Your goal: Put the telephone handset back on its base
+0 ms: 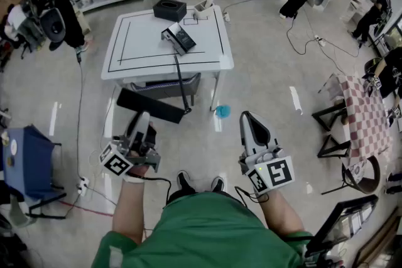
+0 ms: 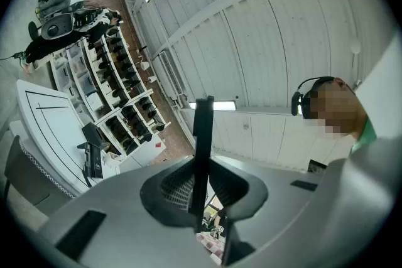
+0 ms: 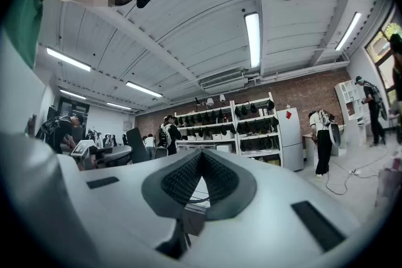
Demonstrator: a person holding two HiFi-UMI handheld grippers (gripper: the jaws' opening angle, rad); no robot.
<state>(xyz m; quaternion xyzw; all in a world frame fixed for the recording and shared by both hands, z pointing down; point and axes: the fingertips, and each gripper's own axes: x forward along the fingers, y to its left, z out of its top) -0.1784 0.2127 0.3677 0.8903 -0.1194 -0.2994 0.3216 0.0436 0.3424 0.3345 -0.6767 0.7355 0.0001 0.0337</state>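
Handset (image 1: pixel 151 105) clamped in left gripper (image 1: pixel 142 117), well apart from base (image 1: pixel 179 38) on table (image 1: pixel 135 63); right gripper (image 1: pixel 247 117) clenched empty, both above floor (image 1: pixel 264 72).

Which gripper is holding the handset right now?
The left gripper: its jaws pinch the long black handset, seen edge-on between them. The right gripper has its jaws shut, empty.

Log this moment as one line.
handset: held in left gripper, corded | right gripper: shut, empty | base: on table ahead
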